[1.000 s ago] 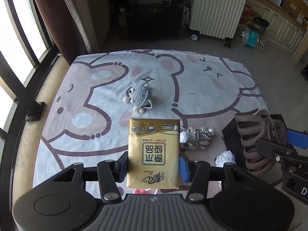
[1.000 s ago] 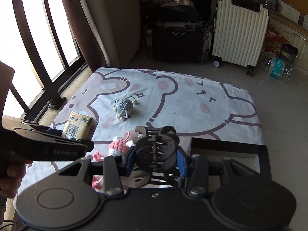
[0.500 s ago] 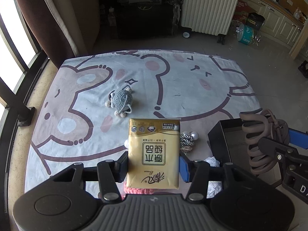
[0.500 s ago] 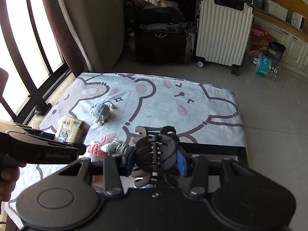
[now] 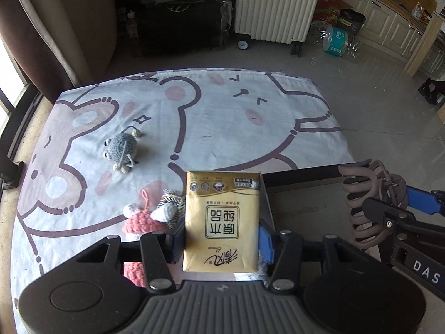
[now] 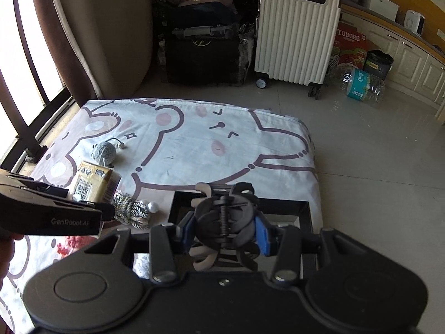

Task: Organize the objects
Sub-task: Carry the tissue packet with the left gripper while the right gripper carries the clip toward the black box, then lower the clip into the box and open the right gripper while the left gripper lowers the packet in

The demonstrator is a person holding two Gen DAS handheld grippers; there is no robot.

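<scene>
— So, the grippers?
— Left gripper [image 5: 221,243] clamps the tissue pack [image 5: 222,221] at the box's [image 5: 300,171] left wall; right gripper [image 6: 224,232] pinches the hair claw [image 6: 222,217] above the box.
— Inside it?
— Cannot tell.

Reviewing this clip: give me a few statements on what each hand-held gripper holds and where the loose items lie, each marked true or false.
1. The left hand-held gripper is shut on the gold tissue pack. True.
2. The right hand-held gripper is open, holding nothing. False: it is shut on the brown hair claw clip.
3. The grey crochet mouse lies on the cartoon bedsheet. True.
4. The grey crochet mouse sits inside the black box. False: it lies on the sheet, well away from the box.
5. The white suitcase lies flat on the sheet. False: it stands upright on the floor beyond it.
</scene>
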